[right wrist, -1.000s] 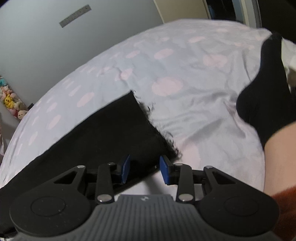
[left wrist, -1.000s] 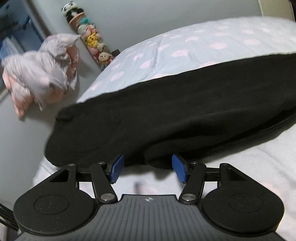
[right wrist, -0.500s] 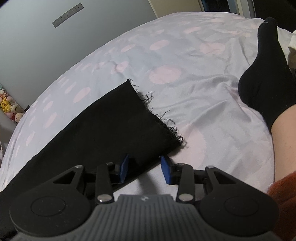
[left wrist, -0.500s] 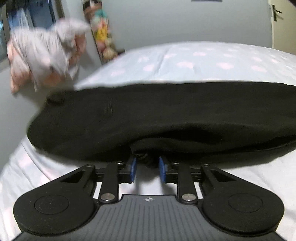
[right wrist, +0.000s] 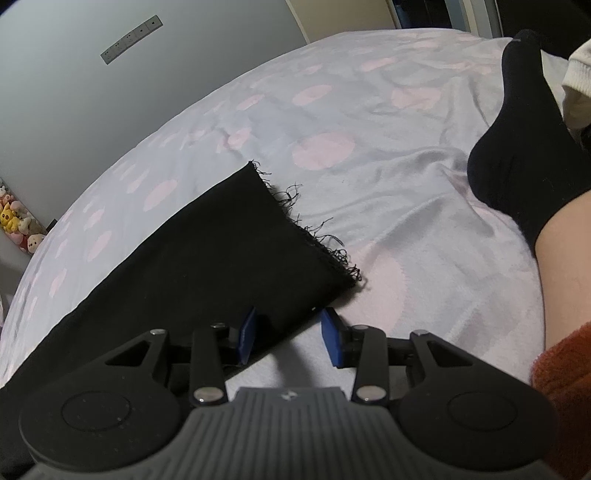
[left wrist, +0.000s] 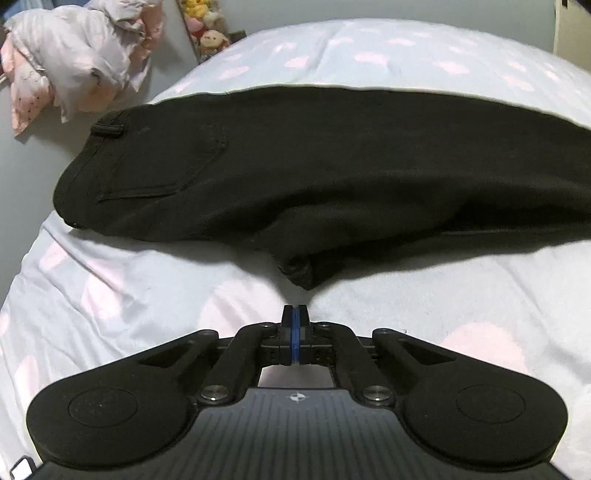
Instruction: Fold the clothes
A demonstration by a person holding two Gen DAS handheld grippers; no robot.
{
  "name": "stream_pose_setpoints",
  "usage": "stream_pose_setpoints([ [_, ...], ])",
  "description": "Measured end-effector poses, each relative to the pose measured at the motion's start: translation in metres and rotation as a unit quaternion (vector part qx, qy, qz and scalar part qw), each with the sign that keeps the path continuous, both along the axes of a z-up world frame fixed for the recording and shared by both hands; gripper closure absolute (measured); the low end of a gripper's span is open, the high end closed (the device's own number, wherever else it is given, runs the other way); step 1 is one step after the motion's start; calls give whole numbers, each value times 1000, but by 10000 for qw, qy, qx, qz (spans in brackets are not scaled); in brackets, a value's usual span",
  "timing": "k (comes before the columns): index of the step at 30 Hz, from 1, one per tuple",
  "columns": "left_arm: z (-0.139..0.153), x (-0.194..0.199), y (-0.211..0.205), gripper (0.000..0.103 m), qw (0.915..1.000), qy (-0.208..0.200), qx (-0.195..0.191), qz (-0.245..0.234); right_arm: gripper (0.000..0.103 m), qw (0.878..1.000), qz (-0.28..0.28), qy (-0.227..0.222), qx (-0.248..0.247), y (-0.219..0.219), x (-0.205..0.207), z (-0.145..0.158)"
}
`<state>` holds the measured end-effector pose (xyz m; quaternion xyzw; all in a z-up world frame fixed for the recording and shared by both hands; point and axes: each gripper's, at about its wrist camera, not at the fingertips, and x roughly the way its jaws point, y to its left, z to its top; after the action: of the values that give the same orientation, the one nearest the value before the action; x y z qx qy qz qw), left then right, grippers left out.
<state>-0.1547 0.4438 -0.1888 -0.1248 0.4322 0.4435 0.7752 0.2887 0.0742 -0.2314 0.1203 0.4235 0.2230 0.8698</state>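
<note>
The black trousers point(left wrist: 332, 173) lay lengthwise across the bed point(left wrist: 406, 59), already doubled leg over leg, with the waistband and back pocket towards the left in the left wrist view and the frayed hem point(right wrist: 306, 229) at the other end in the right wrist view. The step in hand looked like the grasp before the next fold, probably bringing hem to waist or the reverse.

The left claw point(left wrist: 294, 317) was closed tight, its blue pads pressed together with nothing between them, just short of the bunched crotch fold point(left wrist: 301, 271) that bulged out of the near edge. The right claw point(right wrist: 288, 334) stood moderately wide at the near edge of the trouser leg, close to the hem corner; its left pad lay over the black cloth and its right pad over the sheet, so the cloth edge ran between them, not yet pinched.

The next move seemed to call for the right claw to shut on that edge, taking both layers, and for the left claw to spread and take a hold of its own. The loose crotch bulge would likely spoil a flat fold unless smoothed in first.

A foot in a black sock point(right wrist: 517, 155) rested on the bed to the right, near the hem's likely path. A crumpled pink-and-grey garment point(left wrist: 77, 59) hung by the wall, and small plush toys point(left wrist: 203, 22) sat beyond the bed, both well apart from the trousers.
</note>
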Motion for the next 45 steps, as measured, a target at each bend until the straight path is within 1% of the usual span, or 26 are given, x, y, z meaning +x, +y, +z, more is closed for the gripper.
stream_pose_setpoints([
  [1,4,0,-4,103,9999,-39,119,-20,61,10000,-4,-9,1,-1,-1,0],
  [3,11,3,-14,97,9987,-25,491,-140,61,10000,-9,-13,6,-2,-3,0],
  [4,12,5,-20,83,9975,38,664,-223,61,10000,-5,-13,9,-2,-4,0],
  [5,12,8,-26,64,9961,119,818,-315,61,10000,-4,-20,7,-2,-5,1],
  [7,8,15,-34,51,9922,309,1082,-532,61,10000,-3,-30,7,-3,-6,1],
  [10,-6,30,-40,51,9836,724,1441,-802,61,10000,-5,-36,13,-3,-6,1],
  [12,-16,37,-36,53,9787,909,1649,-814,61,10000,-1,-42,13,-3,-6,1],
  [13,-17,38,-32,68,9779,920,1709,-773,61,10000,0,-41,9,-3,-5,1],
  [14,-17,38,-29,77,9778,892,1747,-731,61,10000,1,-46,11,-3,-5,1],
  [15,-14,36,-29,82,9788,787,1757,-704,61,10000,4,-54,9,-3,-5,1],
  [16,-10,35,-31,90,9780,751,1830,-667,61,10000,9,-63,3,-3,-4,1],
  [17,-8,33,-32,91,9751,809,1947,-681,61,10000,10,-68,-2,-2,-4,1],
  [19,-10,31,-37,93,9751,956,1849,-760,61,10000,9,-77,-12,-2,-5,0],
  [21,-17,33,-33,95,9780,1127,1547,-836,61,10000,3,-84,-26,-1,-5,0],
  [23,-23,37,-27,95,9795,1243,1340,-852,61,9999,-3,-95,-38,-1,-5,0],
  [27,-24,36,-26,95,9814,1277,1150,-858,61,10000,-8,-88,-32,-1,-5,0],
  [30,-21,34,-25,95,9827,1241,1085,-847,61,10000,0,-84,-26,-1,-4,0],
  [34,-13,27,-22,94,9887,976,869,-739,61,10000,7,-82,-19,-4,-4,1],
  [38,3,11,-21,93,9951,374,778,-474,58,9998,-145,-39,162,-15,-5,4],
  [39,8,6,-21,93,9960,218,762,-406,54,9993,-231,-19,286,-21,-5,5],
  [40,15,2,-22,93,9957,-40,848,-360,49,9986,-320,2,414,-26,-4,6],
  [41,24,-4,-23,93,9937,-387,1000,-320,47,9977,-408,23,542,-32,-4,8],
  [42,30,-9,-24,93,9915,-642,1101,-263,45,9961,-513,87,712,-38,-3,8],
  [44,36,-14,-19,92,9890,-956,1121,-94,45,9927,-668,247,968,-45,1,6],
  [45,34,-16,-14,92,9890,-1060,1031,3,45,9912,-719,334,1062,-46,4,3],
])
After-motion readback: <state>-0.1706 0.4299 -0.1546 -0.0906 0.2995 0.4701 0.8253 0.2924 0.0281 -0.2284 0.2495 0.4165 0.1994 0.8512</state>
